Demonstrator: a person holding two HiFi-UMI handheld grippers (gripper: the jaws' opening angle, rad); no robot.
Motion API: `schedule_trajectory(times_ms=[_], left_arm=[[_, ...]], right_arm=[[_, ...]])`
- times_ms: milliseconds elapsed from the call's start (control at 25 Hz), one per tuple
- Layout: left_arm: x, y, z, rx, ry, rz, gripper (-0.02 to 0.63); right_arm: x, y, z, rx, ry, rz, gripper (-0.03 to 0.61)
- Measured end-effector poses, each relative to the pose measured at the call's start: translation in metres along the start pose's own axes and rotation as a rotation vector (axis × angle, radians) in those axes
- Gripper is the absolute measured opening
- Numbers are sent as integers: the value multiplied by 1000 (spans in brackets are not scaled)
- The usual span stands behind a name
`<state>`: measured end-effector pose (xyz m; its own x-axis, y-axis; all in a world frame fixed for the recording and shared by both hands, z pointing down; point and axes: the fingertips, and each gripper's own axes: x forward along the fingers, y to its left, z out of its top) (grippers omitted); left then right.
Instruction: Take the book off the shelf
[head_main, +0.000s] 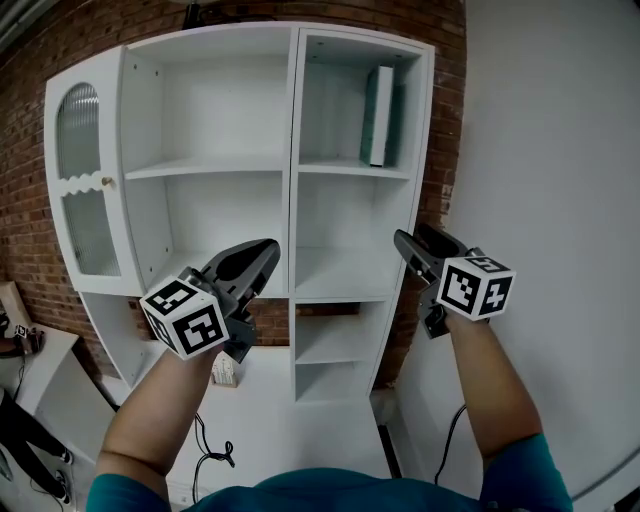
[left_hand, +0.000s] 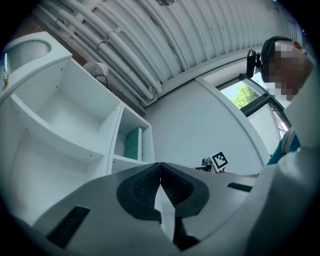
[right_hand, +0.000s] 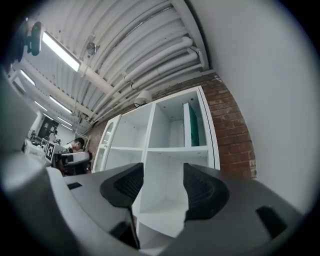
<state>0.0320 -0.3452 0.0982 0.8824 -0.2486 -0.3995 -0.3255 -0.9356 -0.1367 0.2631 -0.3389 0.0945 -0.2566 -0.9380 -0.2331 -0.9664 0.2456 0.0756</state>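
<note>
The white shelf unit (head_main: 293, 150) stood against a brick wall (head_main: 30, 120), and the risk sat in its top right compartment. The book (head_main: 377, 115) stood upright there near the right wall, with nothing beside it to steady it. A nudge from one jaw would likely tip it flat or push it deeper rather than draw it out. The other open compartments that showed plainly were bare; behind the ribbed-glass door (head_main: 85, 190) nothing could be made out. Both grippers hung well below the book. The left gripper (head_main: 268, 250) was clenched on nothing, and the right gripper (head_main: 402, 240) stood released and empty.
</note>
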Motion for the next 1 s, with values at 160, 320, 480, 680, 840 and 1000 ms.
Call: schedule_trajectory(times_ms=[160, 320, 480, 680, 840, 1000], left_arm=[[21, 6, 28, 32, -10, -19, 17], [41, 11, 45, 62, 5, -25, 17], [62, 12, 55, 83, 28, -33, 17], [83, 17, 65, 82, 45, -39, 17], [102, 26, 71, 89, 66, -31, 17], [120, 40, 77, 81, 82, -9, 17]], right_arm=[[18, -7, 43, -28, -24, -19, 242], [39, -17, 75, -66, -22, -54, 250], [64, -28, 97, -82, 9, -83, 256], [98, -42, 113, -76, 63, -116, 261], [123, -53, 122, -63, 87, -149, 262], [147, -61, 127, -57, 106, -179, 264]])
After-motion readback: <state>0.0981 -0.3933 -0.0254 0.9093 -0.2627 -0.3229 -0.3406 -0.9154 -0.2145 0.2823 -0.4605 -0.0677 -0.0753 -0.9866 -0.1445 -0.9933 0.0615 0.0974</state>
